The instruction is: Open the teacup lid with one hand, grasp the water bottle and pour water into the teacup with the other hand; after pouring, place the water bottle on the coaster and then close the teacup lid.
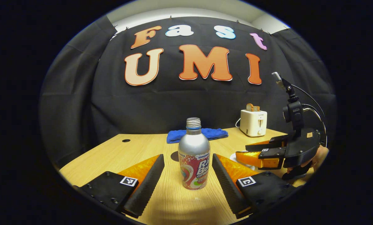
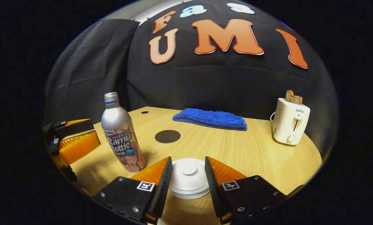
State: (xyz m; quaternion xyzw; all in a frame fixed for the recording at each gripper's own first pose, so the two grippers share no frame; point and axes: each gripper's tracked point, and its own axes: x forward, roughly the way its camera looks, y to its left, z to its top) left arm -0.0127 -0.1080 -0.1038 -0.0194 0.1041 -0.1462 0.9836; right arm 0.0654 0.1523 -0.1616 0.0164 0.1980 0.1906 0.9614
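Bottle [image 1: 193, 154]: aluminium drink bottle with a printed label and a bare threaded neck carrying no cap, standing upright on the wooden tabletop [image 1: 136, 150]; the open neck suggests it is staged ready for pouring. Left gripper [image 1: 188, 175]: fingers spread wide, one to each side of the bottle's lower body, a clear gap on both sides and no contact; judged to be lined up for a grasp not yet made. Teacup lid [image 2: 188, 177]: white, round, with a small central knob, seated on the teacup below it, so the cup reads as closed. Right gripper [image 2: 188, 175]: fingers spread, flanking the lid from just above; the knob lies roughly midway between them, and whether the fingers touch the lid's rim cannot be told; judged to be poised to lift the lid, which must come off before any water goes in. Coaster [image 2: 167, 136]: dark round disc lying flat on the tabletop behind the bottle and the teacup, bare, evidently reserved as the bottle's resting place after pouring. Other items, well apart from the work: folded blue cloth [image 2: 210, 118] at the far edge of the tabletop; white toaster [image 2: 290, 122] with bread slices standing in its slots, at the far right.
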